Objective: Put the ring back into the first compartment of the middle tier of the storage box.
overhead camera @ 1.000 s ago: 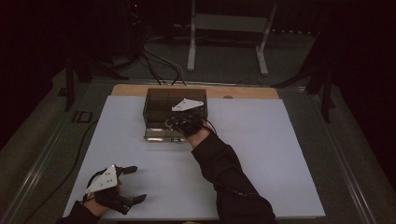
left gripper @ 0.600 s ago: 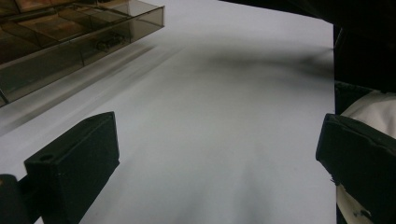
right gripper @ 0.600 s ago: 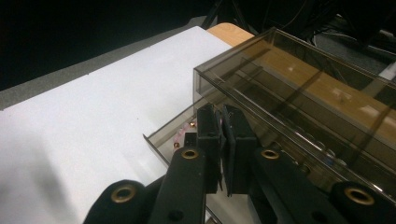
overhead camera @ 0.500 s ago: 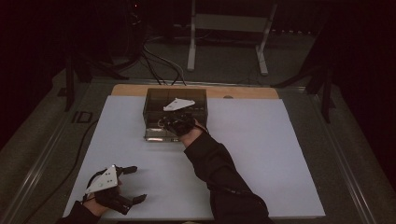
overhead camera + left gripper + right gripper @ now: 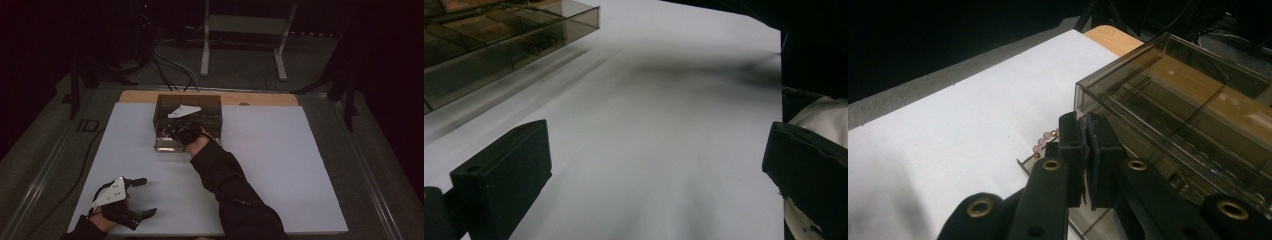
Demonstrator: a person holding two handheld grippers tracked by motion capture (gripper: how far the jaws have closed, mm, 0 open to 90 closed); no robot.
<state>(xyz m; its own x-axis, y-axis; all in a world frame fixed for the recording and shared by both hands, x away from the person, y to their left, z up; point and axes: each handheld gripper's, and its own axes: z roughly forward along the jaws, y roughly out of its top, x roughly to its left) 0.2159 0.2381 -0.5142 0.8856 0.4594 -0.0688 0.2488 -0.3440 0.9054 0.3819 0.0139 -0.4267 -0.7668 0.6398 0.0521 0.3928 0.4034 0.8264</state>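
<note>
A smoky clear compartment box (image 5: 214, 106) stands at the far middle of the white table; it also shows in the right gripper view (image 5: 1168, 95) and the left gripper view (image 5: 499, 45). My right gripper (image 5: 169, 131) hovers over the box's near left part, its jaws pressed shut (image 5: 1083, 150). A short string of pink beads (image 5: 1044, 137) shows just beside the left jaw; I cannot tell whether it is pinched. My left gripper (image 5: 146, 196) rests at the table's front left, open, with bare white table between its jaws (image 5: 659, 170).
The white table sheet (image 5: 280, 165) spreads wide to the right and front of the box. A wooden strip (image 5: 260, 98) runs along the far edge. Cables and a metal stand (image 5: 240, 30) lie on the floor beyond.
The right hand has slid a little to the left over the box. The left gripper has stayed where it was.
</note>
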